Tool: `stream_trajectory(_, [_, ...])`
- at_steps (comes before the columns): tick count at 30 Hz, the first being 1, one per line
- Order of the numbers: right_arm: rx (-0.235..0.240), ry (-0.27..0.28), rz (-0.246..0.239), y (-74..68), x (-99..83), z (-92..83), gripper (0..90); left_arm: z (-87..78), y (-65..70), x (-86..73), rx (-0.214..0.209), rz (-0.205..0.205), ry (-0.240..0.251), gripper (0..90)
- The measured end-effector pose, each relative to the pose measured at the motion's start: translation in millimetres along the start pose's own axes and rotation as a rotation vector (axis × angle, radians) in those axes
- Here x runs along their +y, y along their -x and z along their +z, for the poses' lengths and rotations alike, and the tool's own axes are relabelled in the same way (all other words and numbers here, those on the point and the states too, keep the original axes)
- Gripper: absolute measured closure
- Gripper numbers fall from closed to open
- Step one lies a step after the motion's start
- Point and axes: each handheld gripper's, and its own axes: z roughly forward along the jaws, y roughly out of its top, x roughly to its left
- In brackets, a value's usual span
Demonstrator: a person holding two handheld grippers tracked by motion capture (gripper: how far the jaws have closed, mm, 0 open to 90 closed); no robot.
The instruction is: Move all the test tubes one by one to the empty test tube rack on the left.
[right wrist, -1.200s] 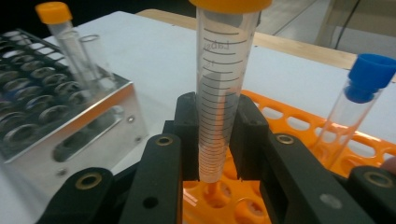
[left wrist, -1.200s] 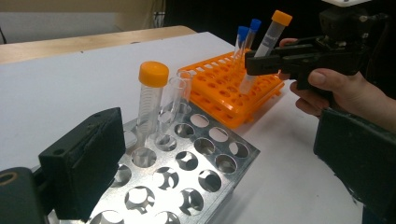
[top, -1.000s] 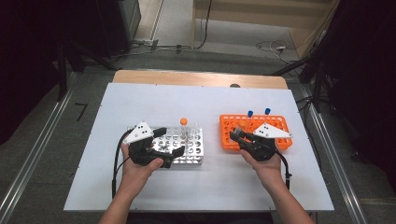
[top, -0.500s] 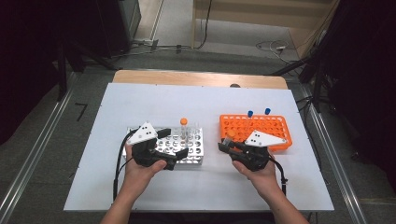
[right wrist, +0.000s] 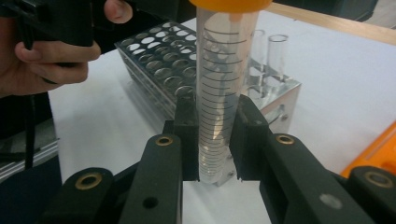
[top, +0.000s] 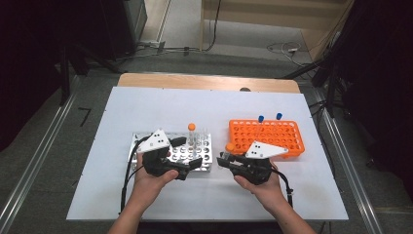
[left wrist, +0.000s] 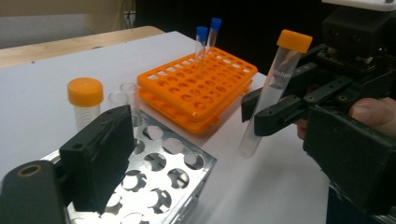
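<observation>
- The right gripper (top: pixel 225 160) is clamped on an orange-capped tube (left wrist: pixel 275 88), held upright above the white table (top: pixel 146 105), between the two racks
- The left gripper (top: pixel 187 155) hangs released over the metal rack (top: pixel 207 165), jaws apart
- In that rack, at 12 o'clock from the left gripper, stands another capped tube (top: pixel 192 134)
- Two blue-capped tubes (top: pixel 269 118) stand at the orange rack's (top: pixel 272 136) far edge

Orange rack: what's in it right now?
In the orange rack, two blue-capped tubes stand at its far edge. The other holes facing the left gripper view look empty; the right tool covers its near corner in the high view.
</observation>
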Motion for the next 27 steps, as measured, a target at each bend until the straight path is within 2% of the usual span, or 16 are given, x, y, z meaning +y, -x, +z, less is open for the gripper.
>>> stream_trajectory(4, [0.02,-0.008,-0.007,-5.0,0.2,3.4,72.7,2.9,3.4,0.2,-0.024,0.007,-0.003,16.6])
stream_trajectory(14, [0.056,-0.037,-0.024,-17.7,-0.1,14.6,72.8,12.8,16.4,1.6,-0.111,0.039,-0.001,37.8])
stream_trajectory(17, [0.063,-0.045,-0.028,-21.4,-0.1,17.5,72.7,17.1,19.6,1.3,-0.141,0.048,-0.016,45.9])
stream_trajectory(22, [0.077,-0.052,-0.04,-27.0,0.0,21.8,72.8,23.0,23.8,-0.1,-0.164,0.053,-0.03,56.1])
stream_trajectory(27, [0.088,-0.058,-0.042,-30.5,-0.1,24.0,72.7,24.7,26.2,-0.5,-0.163,0.07,-0.041,67.6])
